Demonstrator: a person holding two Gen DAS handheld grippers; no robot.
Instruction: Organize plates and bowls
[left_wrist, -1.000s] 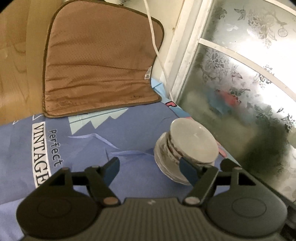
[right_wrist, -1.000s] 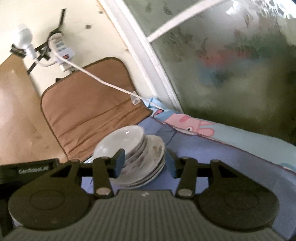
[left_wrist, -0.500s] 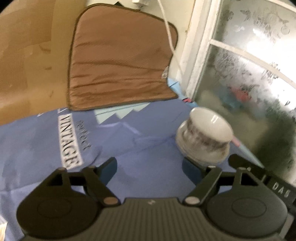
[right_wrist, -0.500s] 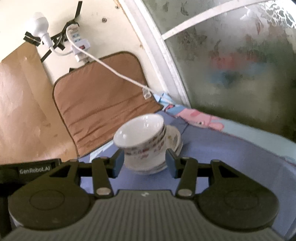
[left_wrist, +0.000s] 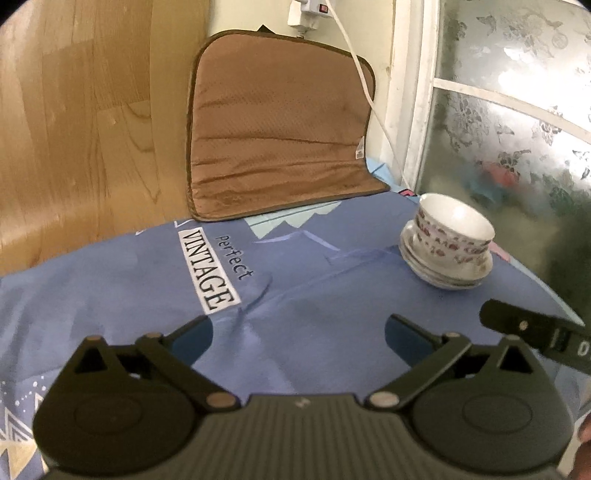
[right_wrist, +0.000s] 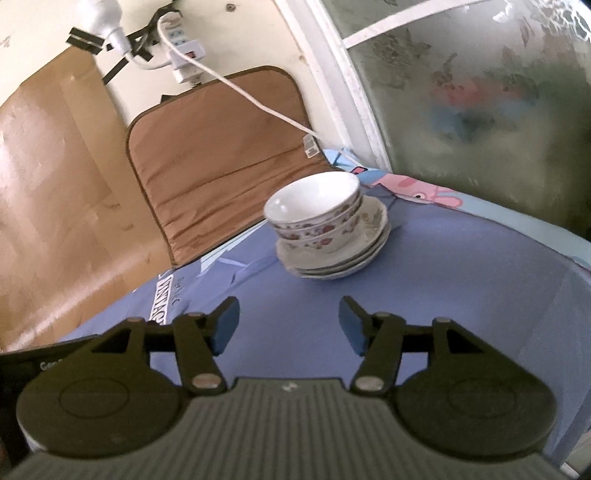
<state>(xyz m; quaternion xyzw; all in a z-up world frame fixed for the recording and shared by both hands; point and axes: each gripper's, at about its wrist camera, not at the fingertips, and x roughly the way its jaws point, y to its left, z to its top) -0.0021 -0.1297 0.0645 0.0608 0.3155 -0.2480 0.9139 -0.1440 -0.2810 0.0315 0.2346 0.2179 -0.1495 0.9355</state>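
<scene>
A stack of floral white bowls (right_wrist: 317, 210) sits nested on a stack of white plates (right_wrist: 354, 254) on the blue cloth, at the far side near the window. The same bowls (left_wrist: 452, 232) and plates (left_wrist: 439, 275) show at the right in the left wrist view. My left gripper (left_wrist: 297, 338) is open and empty, low over the cloth, well short and left of the stack. My right gripper (right_wrist: 288, 326) is open and empty, in front of the stack with a gap between. Part of the right gripper's body (left_wrist: 532, 336) shows at the right of the left wrist view.
A brown padded mat (left_wrist: 277, 136) leans on the wall behind the blue printed cloth (left_wrist: 295, 280). A white cable (right_wrist: 258, 99) runs from a power strip (right_wrist: 184, 55) down to the mat. Frosted glass (right_wrist: 480, 92) stands at the right. Wood panelling (left_wrist: 74, 122) is at the left.
Both grippers have pulled back from the bowl and plate stack, which now stands alone further away. The jaws of both were close around the stack a second ago and are now wide apart.
</scene>
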